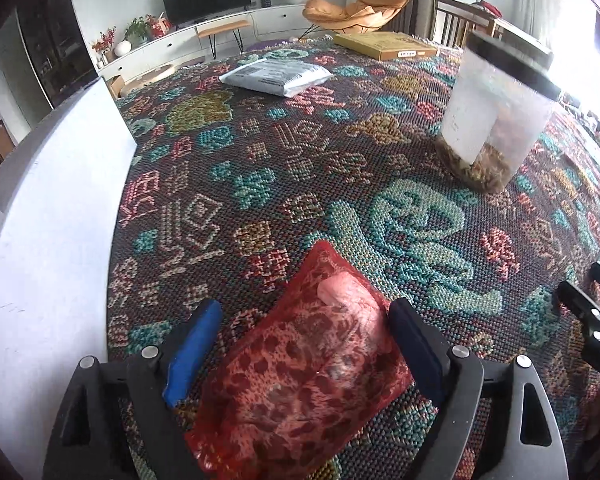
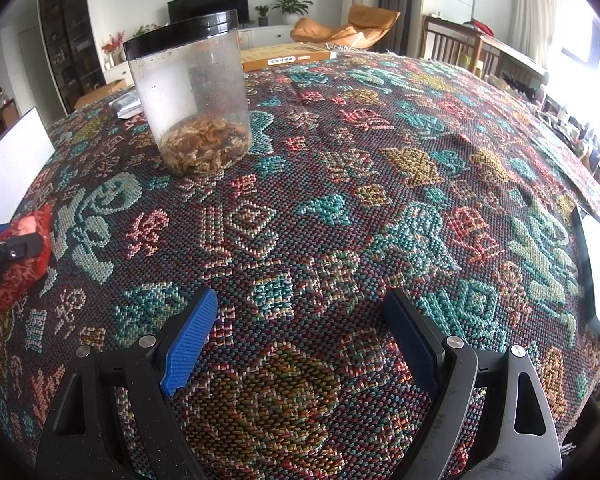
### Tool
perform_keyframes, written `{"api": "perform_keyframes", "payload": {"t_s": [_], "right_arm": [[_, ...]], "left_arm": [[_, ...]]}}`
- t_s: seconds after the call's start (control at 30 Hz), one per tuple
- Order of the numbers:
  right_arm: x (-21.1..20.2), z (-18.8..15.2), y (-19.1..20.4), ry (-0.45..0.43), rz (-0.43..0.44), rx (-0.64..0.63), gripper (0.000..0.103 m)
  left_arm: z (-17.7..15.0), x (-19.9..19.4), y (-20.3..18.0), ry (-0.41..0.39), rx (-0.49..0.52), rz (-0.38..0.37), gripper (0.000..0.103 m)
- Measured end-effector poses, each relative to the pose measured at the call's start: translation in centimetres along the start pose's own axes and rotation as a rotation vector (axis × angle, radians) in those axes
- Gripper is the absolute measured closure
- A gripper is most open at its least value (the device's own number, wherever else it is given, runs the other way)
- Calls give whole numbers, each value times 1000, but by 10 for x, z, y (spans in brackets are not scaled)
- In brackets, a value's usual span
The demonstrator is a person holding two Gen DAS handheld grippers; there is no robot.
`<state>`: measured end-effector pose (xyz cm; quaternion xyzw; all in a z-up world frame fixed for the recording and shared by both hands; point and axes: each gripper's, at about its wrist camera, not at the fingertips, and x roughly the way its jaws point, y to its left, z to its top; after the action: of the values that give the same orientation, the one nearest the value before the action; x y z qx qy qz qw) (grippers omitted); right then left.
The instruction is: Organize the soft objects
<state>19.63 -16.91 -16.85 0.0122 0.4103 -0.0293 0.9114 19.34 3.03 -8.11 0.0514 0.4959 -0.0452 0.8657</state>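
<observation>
**Red pouch sitting between the left jaws**

So the red mesh pouch [image 1: 304,364] lies flat on the woven tablecloth [image 1: 284,184], right between the left gripper [image 1: 304,320] pads, which look spread and not pinching it. Right gripper [image 2: 300,320] is wide apart over bare cloth, nothing in it. Clear jar [image 2: 192,96] stands further back, well apart.
</observation>
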Motion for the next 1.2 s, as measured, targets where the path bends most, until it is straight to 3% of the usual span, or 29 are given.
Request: {"api": "perform_keyframes", "payload": {"t_s": [0.2, 0.4, 0.6, 1.2], "right_arm": [[0, 0, 0, 0, 0, 0, 15], [0, 0, 0, 0, 0, 0, 15], [0, 0, 0, 0, 0, 0, 15], [0, 0, 0, -1, 0, 0, 15]], "left_arm": [[-6, 10, 2, -37, -33, -24, 0], [-10, 9, 9, -75, -61, -21, 0], [1, 17, 31, -88, -189, 35, 0], [-1, 18, 29, -89, -174, 43, 0]]}}
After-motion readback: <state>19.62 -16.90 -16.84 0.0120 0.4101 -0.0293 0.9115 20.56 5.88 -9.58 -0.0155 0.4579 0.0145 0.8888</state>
